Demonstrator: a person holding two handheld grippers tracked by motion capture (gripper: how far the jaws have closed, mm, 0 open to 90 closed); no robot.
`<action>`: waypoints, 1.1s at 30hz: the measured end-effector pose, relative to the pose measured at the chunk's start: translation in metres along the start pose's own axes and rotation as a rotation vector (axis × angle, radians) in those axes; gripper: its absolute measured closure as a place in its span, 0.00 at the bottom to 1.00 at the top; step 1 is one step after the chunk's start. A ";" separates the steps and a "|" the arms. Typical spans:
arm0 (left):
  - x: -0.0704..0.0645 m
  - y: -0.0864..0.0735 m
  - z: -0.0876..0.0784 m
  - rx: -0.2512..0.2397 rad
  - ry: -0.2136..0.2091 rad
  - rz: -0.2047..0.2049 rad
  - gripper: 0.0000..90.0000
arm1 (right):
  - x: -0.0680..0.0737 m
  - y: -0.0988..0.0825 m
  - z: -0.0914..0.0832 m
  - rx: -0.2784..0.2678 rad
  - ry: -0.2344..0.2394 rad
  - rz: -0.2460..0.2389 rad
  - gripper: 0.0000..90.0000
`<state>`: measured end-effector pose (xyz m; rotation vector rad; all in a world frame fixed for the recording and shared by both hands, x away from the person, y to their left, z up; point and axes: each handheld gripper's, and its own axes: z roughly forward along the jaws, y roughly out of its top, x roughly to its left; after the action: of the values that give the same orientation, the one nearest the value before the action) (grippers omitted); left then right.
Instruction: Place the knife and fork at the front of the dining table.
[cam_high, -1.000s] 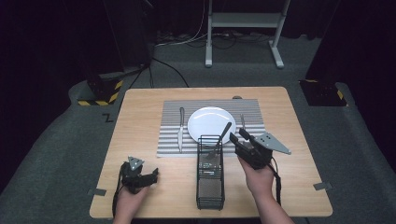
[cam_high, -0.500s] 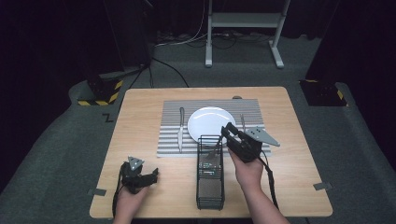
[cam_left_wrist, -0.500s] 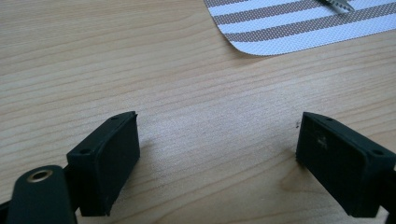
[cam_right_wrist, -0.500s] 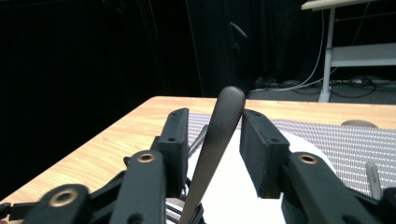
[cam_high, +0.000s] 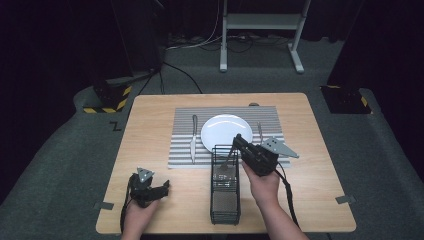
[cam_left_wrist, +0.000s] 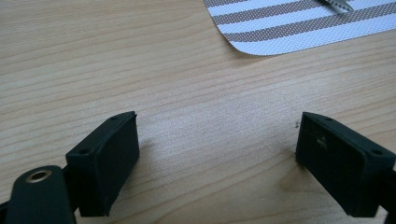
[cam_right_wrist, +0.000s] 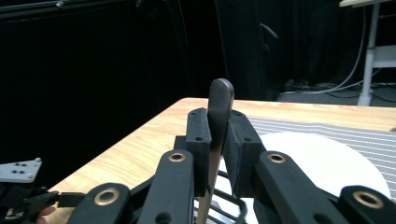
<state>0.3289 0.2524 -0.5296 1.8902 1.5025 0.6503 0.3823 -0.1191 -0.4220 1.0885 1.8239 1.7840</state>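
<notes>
At the middle of the high view, the right claw (cam_high: 237, 141) reaches over the top rim of the black wire basket (cam_high: 225, 205) on the bench (cam_high: 150, 125), its jaws having just closed on the dark handle (cam_high: 231, 150) of a utensil standing in it, while the left claw (cam_high: 162, 187) rests at lower left. Across the left gripper view, that claw (cam_left_wrist: 217, 158) stands spread over bare wood, the striped mat (cam_left_wrist: 299, 23) at upper right. Centred in the right gripper view, the right claw (cam_right_wrist: 219, 140) pinches the handle (cam_right_wrist: 219, 105) upright with the white plate (cam_right_wrist: 327, 163) at right, so the pick-up looks in hand and calls next for a straight lift clear of the wires.
</notes>
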 end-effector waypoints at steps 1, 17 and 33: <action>0.000 0.000 0.000 0.000 0.000 0.000 0.15 | 0.002 0.000 0.000 -0.003 0.008 0.000 0.91; 0.000 0.000 0.000 0.000 -0.001 0.001 0.15 | 0.031 0.022 -0.014 -0.092 0.047 -0.056 0.96; 0.000 0.000 0.000 0.000 -0.001 0.001 0.15 | 0.048 0.055 -0.045 -0.230 0.035 -0.086 0.96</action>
<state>0.3290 0.2525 -0.5296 1.8910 1.5012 0.6500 0.3345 -0.1199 -0.3514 0.8842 1.6101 1.9153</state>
